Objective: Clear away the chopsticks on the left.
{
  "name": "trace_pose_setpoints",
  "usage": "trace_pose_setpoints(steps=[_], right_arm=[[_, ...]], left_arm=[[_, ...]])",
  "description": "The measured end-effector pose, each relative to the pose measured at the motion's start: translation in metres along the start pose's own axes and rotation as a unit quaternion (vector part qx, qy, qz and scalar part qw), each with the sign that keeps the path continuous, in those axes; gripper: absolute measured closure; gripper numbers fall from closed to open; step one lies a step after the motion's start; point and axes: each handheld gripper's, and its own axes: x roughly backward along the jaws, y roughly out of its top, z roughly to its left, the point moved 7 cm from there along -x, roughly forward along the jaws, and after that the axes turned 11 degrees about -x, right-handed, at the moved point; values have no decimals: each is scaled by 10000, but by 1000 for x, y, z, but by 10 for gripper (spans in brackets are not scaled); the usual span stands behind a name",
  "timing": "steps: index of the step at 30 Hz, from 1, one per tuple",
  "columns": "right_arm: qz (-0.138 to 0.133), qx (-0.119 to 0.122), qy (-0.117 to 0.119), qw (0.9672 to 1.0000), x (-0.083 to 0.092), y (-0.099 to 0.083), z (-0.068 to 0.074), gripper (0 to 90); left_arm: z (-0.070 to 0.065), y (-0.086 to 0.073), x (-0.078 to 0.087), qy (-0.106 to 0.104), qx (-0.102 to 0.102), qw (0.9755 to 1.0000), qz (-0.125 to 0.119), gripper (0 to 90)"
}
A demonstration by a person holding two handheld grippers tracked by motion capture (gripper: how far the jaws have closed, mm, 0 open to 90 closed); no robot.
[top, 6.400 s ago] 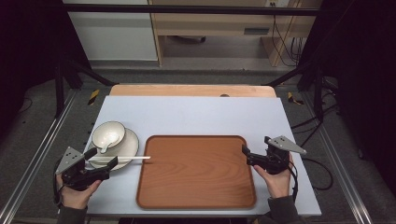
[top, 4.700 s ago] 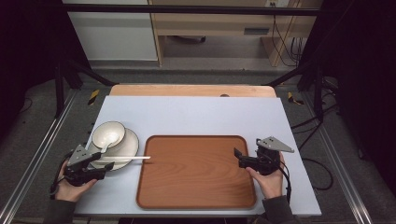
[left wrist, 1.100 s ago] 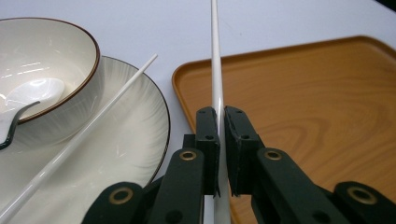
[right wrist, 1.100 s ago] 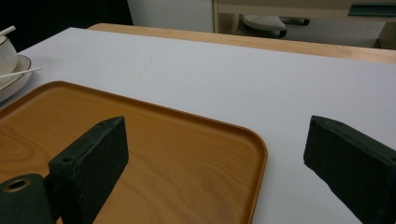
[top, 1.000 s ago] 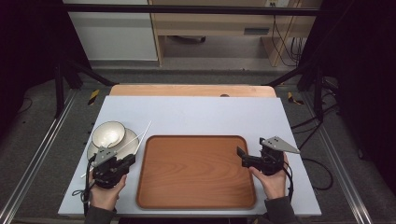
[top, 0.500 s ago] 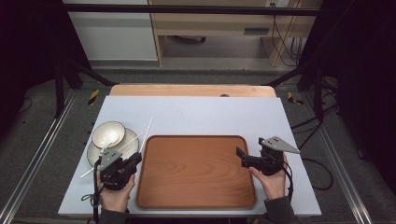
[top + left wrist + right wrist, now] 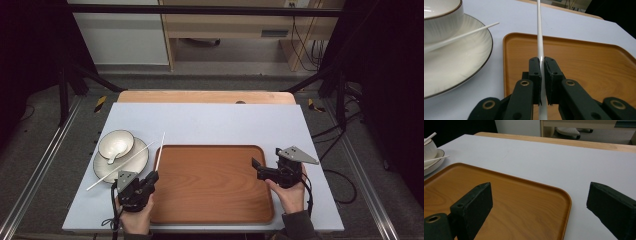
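Left gripper: we see it pinching one white chopstick over the tray left edge.
Right gripper: spread wide, nothing between.
Second chopstick: across the plate.

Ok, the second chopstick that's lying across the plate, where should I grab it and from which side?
Probably near its lower end, the part that overhangs the plate above the bare table. There the jaws can straddle the thin stick without knocking the rim or the bowl. Come in from the person's side, jaws crosswise to the stick. The left gripper is shut on the first chopstick, so set that down first.
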Motion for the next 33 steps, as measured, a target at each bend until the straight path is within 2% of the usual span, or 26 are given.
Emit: trace_pose_setpoints(steps=[2, 12, 22, 26, 33], right_arm=[[8, 17, -2, 10000, -1, 0, 1, 68], [76, 88, -3, 9999, -4, -3, 2, 68], [86, 80, 10, 9999, -4, -4, 3, 68], [91, 85, 3, 9999, -4, -4, 2, 67], [112, 98, -3, 9999, -4, -4, 2, 67]], left_arm=[[1, -5, -3, 75, 59, 9999, 31, 845], [-4, -22, -12, 228, 16, 9994, 248, 845], [-3, -31, -20, 297, 79, 9985, 445, 845], [-3, -34, -23, 350, 11, 9978, 570, 844], [-3, -38, -28, 425, 18, 9964, 736, 843]])
